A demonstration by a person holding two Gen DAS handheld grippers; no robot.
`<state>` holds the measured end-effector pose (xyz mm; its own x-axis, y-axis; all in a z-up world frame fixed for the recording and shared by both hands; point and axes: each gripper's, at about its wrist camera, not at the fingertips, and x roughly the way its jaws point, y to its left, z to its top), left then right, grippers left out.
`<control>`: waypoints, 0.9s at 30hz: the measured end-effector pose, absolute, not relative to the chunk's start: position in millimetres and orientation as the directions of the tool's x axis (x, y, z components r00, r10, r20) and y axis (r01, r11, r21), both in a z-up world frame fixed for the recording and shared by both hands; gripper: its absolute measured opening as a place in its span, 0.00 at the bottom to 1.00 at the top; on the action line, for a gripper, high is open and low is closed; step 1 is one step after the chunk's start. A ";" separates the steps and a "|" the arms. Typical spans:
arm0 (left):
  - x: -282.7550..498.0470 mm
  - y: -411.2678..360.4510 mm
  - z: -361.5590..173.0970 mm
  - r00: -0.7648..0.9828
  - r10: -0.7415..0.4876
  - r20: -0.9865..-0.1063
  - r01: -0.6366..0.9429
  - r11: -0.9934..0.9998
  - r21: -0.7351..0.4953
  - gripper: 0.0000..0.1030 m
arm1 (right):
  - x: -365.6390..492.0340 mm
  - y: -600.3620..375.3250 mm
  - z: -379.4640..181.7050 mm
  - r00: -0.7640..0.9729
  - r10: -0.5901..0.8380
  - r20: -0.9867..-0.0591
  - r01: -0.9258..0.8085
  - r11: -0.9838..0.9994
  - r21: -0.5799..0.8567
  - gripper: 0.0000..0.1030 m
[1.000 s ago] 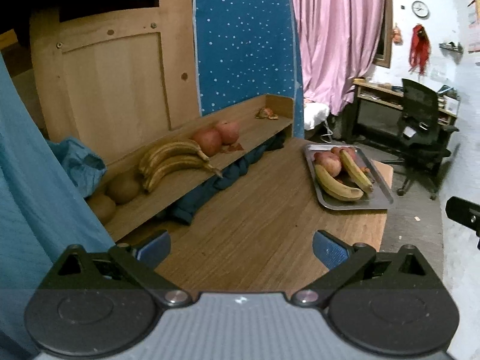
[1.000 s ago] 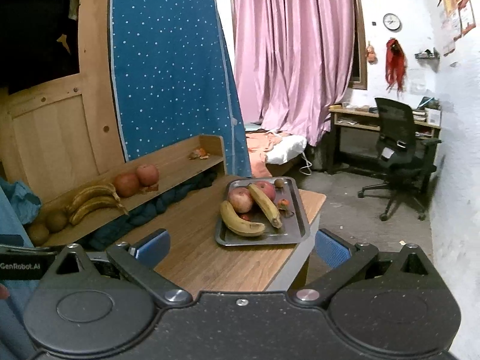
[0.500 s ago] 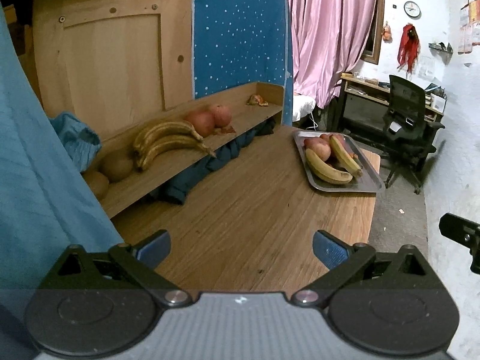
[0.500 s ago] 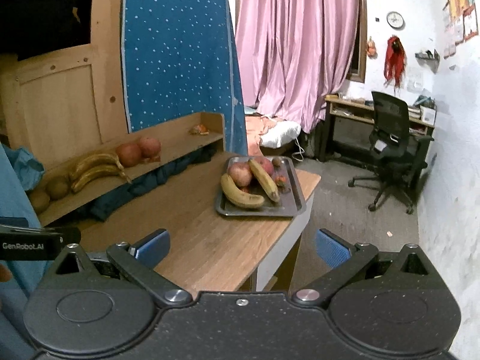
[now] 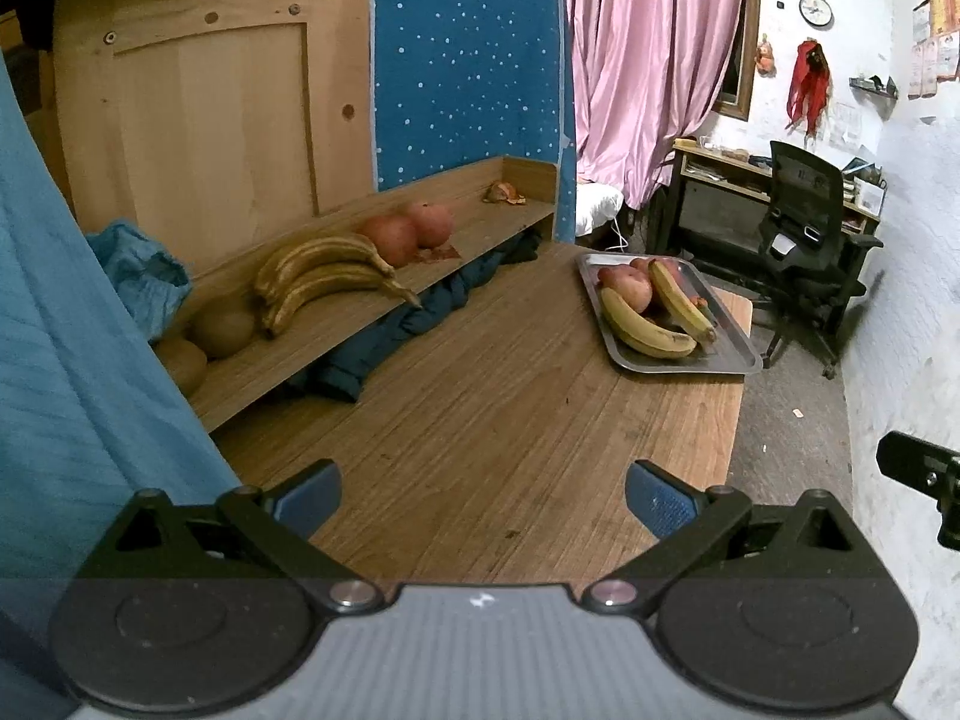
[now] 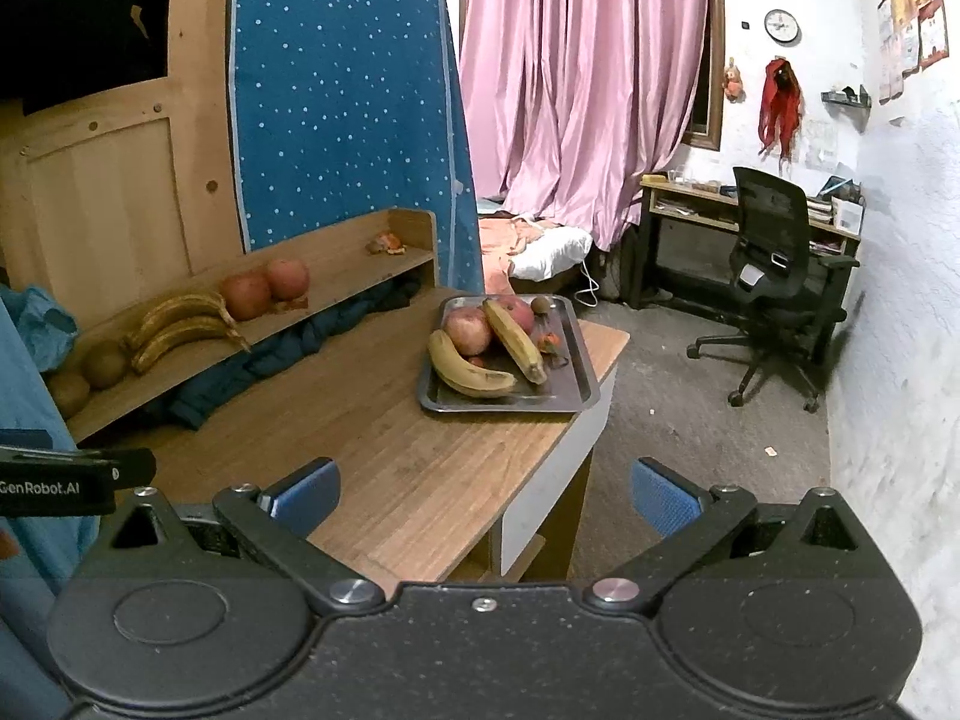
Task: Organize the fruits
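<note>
Both grippers hang back from the work with nothing in them: the left gripper (image 5: 483,489) and the right gripper (image 6: 485,489) each have their jaws spread wide, blue pads well apart over bare wood. The fruit still to be sorted lies in the metal tray (image 6: 576,399) at the far right corner of the table (image 5: 480,420): two bananas (image 6: 471,372), at least two apples (image 6: 468,330) and some small pieces I cannot identify. From the tray, the wooden shelf (image 5: 336,336) runs along the table's left side and already carries a banana bunch (image 5: 324,276), two red apples (image 5: 414,231) and two brown round fruits (image 5: 222,327), grouped by kind. The tray sits ahead and only slightly left of the right gripper, but well off to the right of the left one, so the right gripper looks the nearer. The nearer banana lies crosswise to that approach, the other runs roughly along it; jaws closing sideways would suit the second without turning the wrist.
</note>
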<state>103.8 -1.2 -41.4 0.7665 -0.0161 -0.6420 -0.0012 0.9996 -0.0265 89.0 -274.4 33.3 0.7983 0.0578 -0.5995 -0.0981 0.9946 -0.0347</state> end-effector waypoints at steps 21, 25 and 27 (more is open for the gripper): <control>105.7 -0.6 -41.3 0.763 -0.012 -0.646 -0.011 0.999 -0.032 1.00 | 90.3 -275.3 31.0 0.796 0.054 -0.603 -0.097 0.994 -0.039 0.99; 106.0 -0.2 -41.5 0.763 -0.013 -0.647 -0.010 0.999 -0.032 1.00 | 91.0 -275.2 30.8 0.796 0.054 -0.603 -0.098 0.994 -0.040 0.99; 106.0 -0.2 -41.4 0.763 -0.013 -0.646 -0.010 0.999 -0.032 1.00 | 91.2 -275.5 30.7 0.796 0.054 -0.603 -0.098 0.994 -0.040 0.99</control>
